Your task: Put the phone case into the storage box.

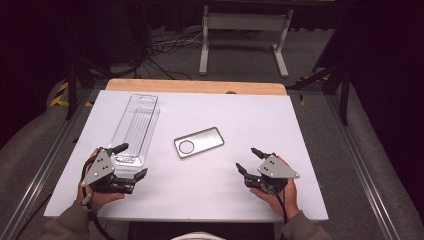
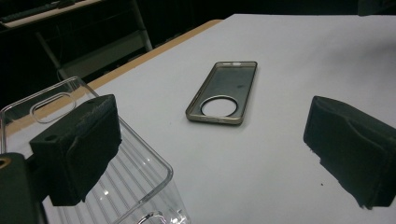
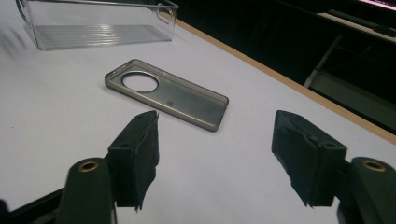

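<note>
A phone case (image 1: 198,142) is lying mid-desk (image 1: 250,115), a clear tray (image 1: 135,127) at ten o'clock; both hand-held grippers are gaping, left (image 1: 131,161), right (image 1: 246,159).

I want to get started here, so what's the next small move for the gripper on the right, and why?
Probably ease the right gripper forward toward the phone case. Its jaws stand open with nothing between them, and the case lies flat just ahead, apart from the clear tray.

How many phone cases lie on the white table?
1. The grey phone case lies flat near the table's middle, right of the clear plastic tray, between the two open grippers; none seems hidden.
</note>
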